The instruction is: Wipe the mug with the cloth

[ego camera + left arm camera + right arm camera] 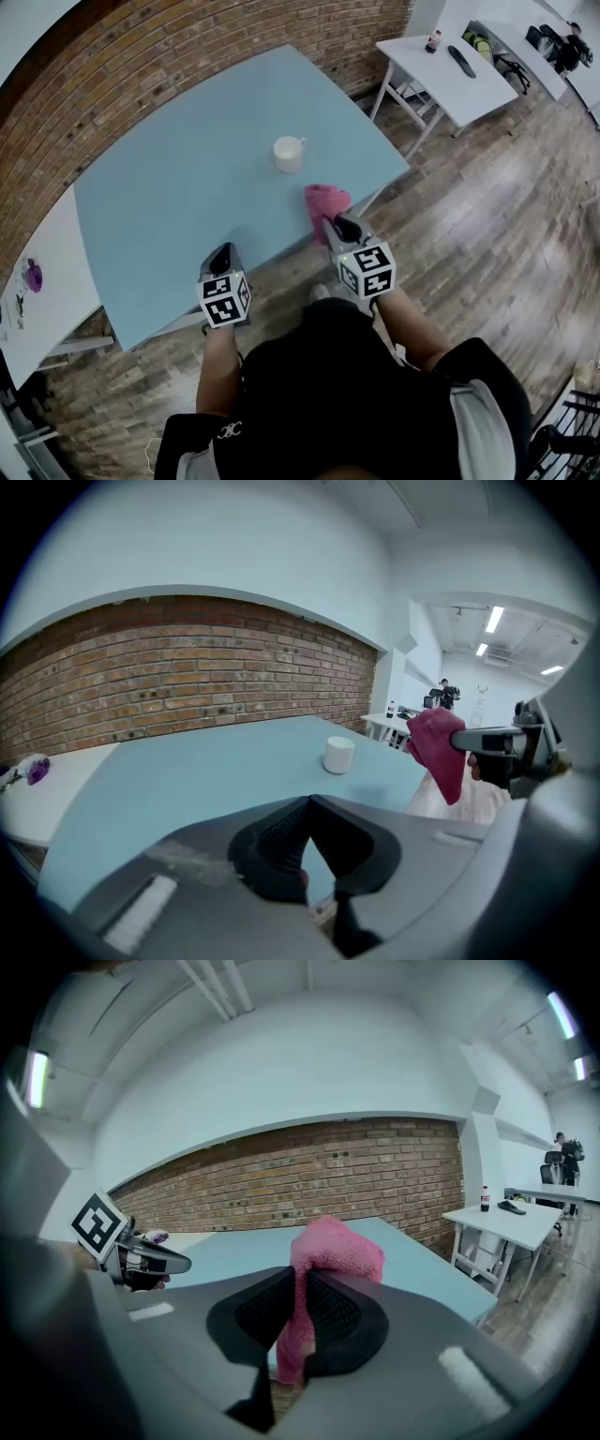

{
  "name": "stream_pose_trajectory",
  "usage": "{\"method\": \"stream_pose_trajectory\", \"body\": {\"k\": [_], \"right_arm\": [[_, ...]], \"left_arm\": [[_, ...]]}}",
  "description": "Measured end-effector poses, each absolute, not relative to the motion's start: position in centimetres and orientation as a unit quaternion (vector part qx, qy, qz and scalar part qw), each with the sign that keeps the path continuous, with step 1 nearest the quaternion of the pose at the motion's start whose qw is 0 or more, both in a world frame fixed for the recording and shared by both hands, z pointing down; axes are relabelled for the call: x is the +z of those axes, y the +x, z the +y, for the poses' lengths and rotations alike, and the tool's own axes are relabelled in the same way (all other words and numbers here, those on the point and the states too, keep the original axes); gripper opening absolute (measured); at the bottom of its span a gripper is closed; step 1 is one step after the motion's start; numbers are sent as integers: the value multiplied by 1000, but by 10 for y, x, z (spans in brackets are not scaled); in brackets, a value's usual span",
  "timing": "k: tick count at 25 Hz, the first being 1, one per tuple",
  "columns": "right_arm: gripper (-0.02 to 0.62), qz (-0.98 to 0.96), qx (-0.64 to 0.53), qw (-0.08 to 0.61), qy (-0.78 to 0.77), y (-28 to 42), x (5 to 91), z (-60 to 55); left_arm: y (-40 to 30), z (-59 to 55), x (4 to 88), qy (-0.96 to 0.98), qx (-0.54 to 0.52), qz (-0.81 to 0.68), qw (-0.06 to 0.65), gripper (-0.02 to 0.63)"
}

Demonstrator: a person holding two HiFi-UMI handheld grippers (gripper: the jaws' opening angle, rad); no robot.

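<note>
Middle of cloth (333,1251) behind right tongs (301,1275)

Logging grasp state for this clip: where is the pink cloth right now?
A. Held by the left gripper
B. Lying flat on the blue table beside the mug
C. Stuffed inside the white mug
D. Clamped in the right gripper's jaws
D: the right gripper view shows the pink cloth pinched between the closed jaws of the right gripper, while the white mug stands alone on the blue table and the left gripper is shut on nothing.

Blue table (169,211) by brick wall (187,56) (white table (455,82) bears a bottle (433,41))
</note>
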State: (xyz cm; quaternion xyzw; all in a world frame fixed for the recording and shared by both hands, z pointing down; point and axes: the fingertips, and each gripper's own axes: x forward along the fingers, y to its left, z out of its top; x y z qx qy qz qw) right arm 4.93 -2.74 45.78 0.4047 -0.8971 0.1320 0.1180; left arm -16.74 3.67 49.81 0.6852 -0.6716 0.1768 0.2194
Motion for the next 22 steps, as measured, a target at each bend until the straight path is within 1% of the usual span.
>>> {"method": "stream_pose_trajectory", "body": {"k": [4,10,22], "right_arm": [[38,-904,143,130,382,60,468,-62],[38,-905,156,133,373,61,476,-96],[38,-897,177,156,373,83,496,-126]], "left_arm": [[-149,11,494,673,186,-681,221,8],[-147,-21,498,662,196,-685,230,8],[-111,-81,506,694,222,-648,221,9]]}}
